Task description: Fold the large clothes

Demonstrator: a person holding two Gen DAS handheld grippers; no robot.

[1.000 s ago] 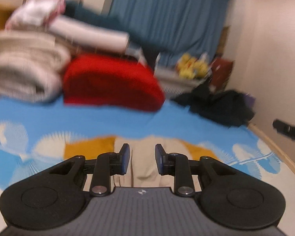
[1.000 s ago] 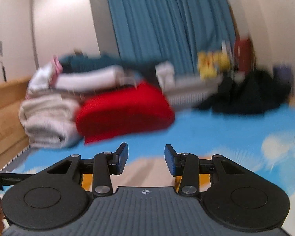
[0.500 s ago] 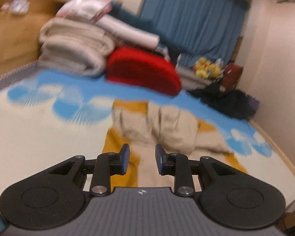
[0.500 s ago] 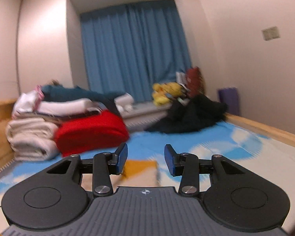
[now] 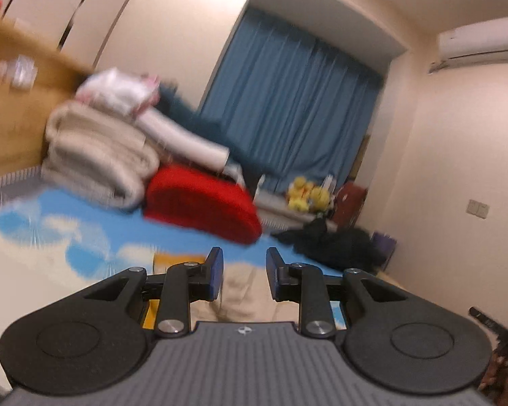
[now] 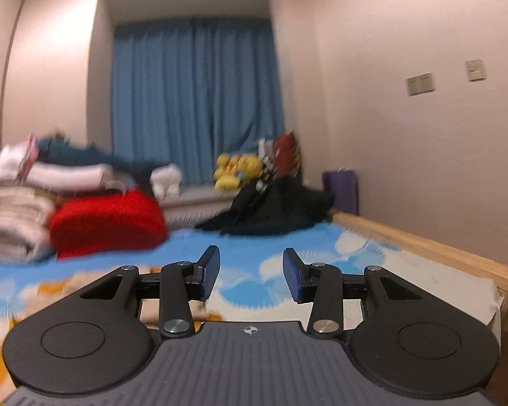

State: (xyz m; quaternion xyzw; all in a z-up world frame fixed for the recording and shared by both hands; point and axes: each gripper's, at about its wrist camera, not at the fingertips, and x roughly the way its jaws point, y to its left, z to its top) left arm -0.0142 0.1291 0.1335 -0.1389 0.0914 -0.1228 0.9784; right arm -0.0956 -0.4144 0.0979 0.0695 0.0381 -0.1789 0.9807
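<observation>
blue curtains (image 6: 196, 101) cover the window at the far end of a pale-walled bedroom, and a bed (image 6: 423, 247) with a wooden frame and a blue-and-white patterned sheet (image 6: 247, 247) fills the lower part of both views. on the sheet lies the beige and mustard garment (image 5: 244, 287), spread just ahead of the left gripper (image 5: 244, 279) and showing between its fingers; in the right wrist view it lies low on the left, partly hidden behind the right gripper (image 6: 250, 277). both grippers hang above the bed with their jaws parted and nothing between them, the right one spread wider than the left. at the head of the bed a stack of folded cream blankets (image 5: 98, 155) sits beside a red folded blanket (image 5: 199, 199), touching it, with white and dark teal laundry piled on top. a heap of black clothing (image 6: 271, 209) rests at the far right corner of the bed, and yellow plush toys (image 6: 237, 169) sit on the sill behind it. an air conditioner (image 5: 479, 42) hangs high on the right wall. much of the scene is motion-blurred.
</observation>
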